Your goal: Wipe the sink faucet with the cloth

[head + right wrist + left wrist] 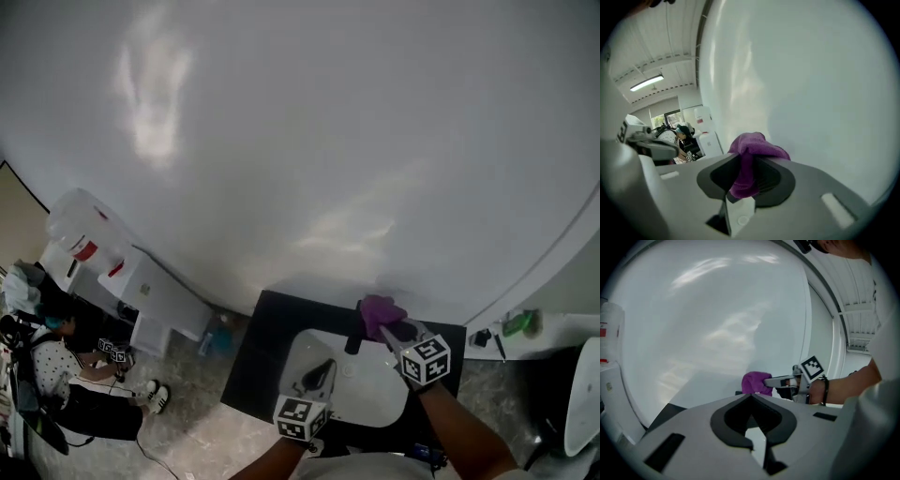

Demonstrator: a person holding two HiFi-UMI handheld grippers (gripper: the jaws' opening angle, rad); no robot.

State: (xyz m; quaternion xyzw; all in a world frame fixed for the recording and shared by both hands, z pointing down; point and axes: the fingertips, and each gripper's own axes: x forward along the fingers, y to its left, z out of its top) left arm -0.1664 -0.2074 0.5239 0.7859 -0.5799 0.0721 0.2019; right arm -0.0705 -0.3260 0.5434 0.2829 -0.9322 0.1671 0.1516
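Closest in, the left tool (751, 398) hangs over the sink (370, 392) near the front edge of the table (255, 361). Its jaws are pressed together and nothing sits between them; it is a spare for now.

A little farther on, the right tool (391, 332) reaches toward the table's back edge, clenched on the cloth (379, 312). A purple wad bulges out past the jaw tips, with a tail pinched down between the pads. The cloth is up against the wall (300, 141), just above a small dark upright at the sink's back rim. That upright looks like the faucet (353, 344), though it is too small to tell whether cloth and metal are touching.

So the step in hand is the wipe itself — or the last of the approach. Next, I reckon, the right tool has to press that wad onto the faucet and draw it along the body, keeping the clamp firm so the cloth doesn't slip free.

Far off past the table's left edge, a person (66, 370) sits on the floor.
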